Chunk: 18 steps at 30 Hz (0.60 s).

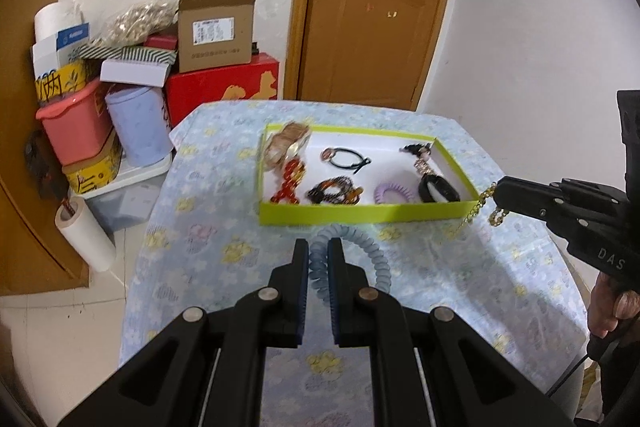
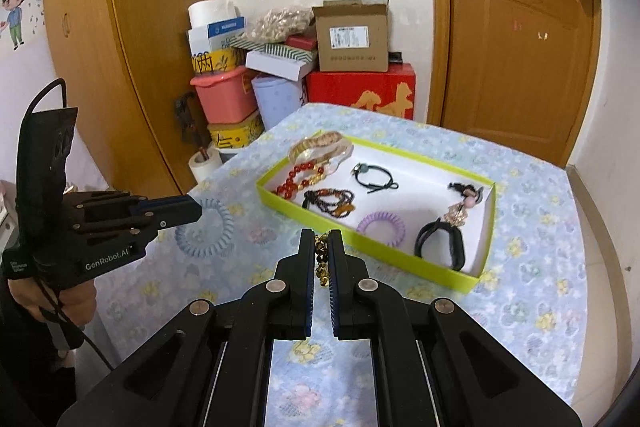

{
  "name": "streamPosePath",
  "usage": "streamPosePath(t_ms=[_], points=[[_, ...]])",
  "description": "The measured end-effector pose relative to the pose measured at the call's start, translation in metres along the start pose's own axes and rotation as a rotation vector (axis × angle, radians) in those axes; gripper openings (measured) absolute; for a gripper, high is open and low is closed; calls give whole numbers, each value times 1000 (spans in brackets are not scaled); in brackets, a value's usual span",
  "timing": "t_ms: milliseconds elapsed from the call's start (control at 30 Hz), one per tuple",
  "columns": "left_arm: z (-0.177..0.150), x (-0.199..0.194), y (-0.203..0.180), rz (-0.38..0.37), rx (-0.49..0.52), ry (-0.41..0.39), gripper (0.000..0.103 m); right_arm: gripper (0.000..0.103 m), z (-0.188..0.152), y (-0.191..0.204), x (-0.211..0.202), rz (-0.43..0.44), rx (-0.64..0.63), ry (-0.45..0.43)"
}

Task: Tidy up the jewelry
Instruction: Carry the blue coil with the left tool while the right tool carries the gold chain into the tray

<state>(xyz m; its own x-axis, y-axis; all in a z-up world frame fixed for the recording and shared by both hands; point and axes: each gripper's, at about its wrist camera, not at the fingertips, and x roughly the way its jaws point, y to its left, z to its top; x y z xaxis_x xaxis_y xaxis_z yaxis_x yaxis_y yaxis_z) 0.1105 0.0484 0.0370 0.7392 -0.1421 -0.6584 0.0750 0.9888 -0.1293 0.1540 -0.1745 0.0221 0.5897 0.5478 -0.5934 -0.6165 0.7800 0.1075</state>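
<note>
A green-rimmed white box point(image 1: 360, 213) point(image 2: 360, 233) lies on the flowered tablecloth and holds several hair ties and bracelets, among them a purple spiral tie point(image 1: 394, 191) point(image 2: 380, 221) and red beads point(image 1: 289, 175) point(image 2: 296, 181). My left gripper point(image 1: 318, 247) point(image 2: 198, 209) is shut on a pale blue spiral hair tie point(image 1: 376, 259) point(image 2: 216, 239), lifted just in front of the box. My right gripper point(image 2: 321, 237) point(image 1: 498, 189) is shut on a gold chain point(image 2: 321, 259) point(image 1: 478, 205) that hangs by the box's near right corner.
The table point(image 1: 240, 267) point(image 2: 540, 267) ends at the left and far sides. Stacked boxes and bins point(image 1: 132, 79) point(image 2: 288, 75) stand behind it on the floor, with a paper roll point(image 1: 86, 233). A wooden door point(image 1: 372, 19) point(image 2: 516, 39) is beyond.
</note>
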Motion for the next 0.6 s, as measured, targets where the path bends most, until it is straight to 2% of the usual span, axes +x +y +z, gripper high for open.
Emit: streamPosePath(t_ms=[267, 600], points=[[19, 10, -11, -14, 26, -6, 10, 6, 14, -14, -1, 0, 6, -21], [50, 46, -16, -34, 41, 10, 10, 6, 41, -42, 21, -11, 35, -31]])
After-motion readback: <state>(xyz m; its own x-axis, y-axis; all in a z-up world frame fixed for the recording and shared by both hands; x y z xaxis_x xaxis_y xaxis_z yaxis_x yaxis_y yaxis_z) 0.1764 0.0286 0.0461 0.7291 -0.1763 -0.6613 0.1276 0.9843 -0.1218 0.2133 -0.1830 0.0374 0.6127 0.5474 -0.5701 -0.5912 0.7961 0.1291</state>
